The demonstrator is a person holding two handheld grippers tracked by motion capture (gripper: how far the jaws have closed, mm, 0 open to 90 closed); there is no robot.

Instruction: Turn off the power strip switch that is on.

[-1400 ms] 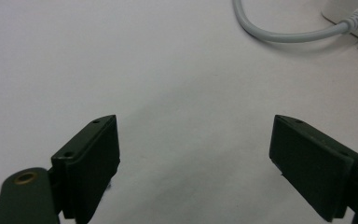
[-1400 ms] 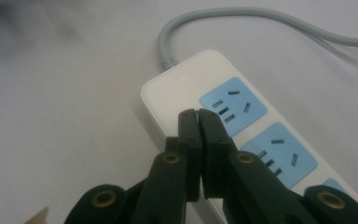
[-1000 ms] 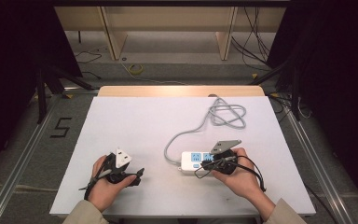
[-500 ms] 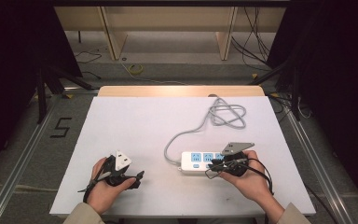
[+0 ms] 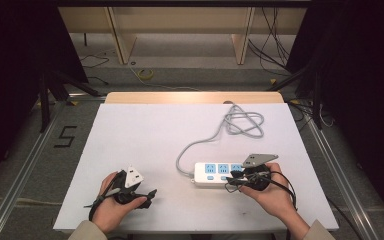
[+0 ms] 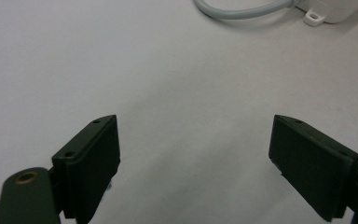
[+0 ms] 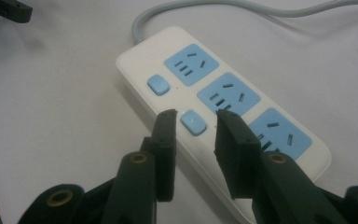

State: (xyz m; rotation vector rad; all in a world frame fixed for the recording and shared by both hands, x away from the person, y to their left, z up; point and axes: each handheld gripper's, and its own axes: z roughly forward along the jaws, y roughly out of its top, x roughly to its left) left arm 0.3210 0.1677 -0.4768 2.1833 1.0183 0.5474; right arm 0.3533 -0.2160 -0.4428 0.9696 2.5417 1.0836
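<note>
A white power strip (image 5: pixel 215 172) with three blue sockets lies right of centre on the white table, and its grey cable (image 5: pixel 243 122) coils behind it. My right gripper (image 5: pixel 233 178) hovers over the strip's near edge. In the right gripper view the right gripper (image 7: pixel 195 117) has its jaws a narrow gap apart above a blue switch (image 7: pixel 192 123), holding nothing. My left gripper (image 5: pixel 147 194) rests low at the front left of the table. In the left gripper view the left gripper (image 6: pixel 196 140) stands wide open over bare table, with the strip's corner (image 6: pixel 333 7) far ahead.
The white table top (image 5: pixel 145 135) has free room across its left and middle. A wooden strip (image 5: pixel 195 97) runs along its far edge. Dark stands, cables and a floor mark "5" (image 5: pixel 66 136) surround the table. The left gripper's jaw tip (image 7: pixel 4 9) shows in the right gripper view.
My right hand has shifted slightly to the right along the power strip. My left hand has drifted a little toward the table's front edge.
</note>
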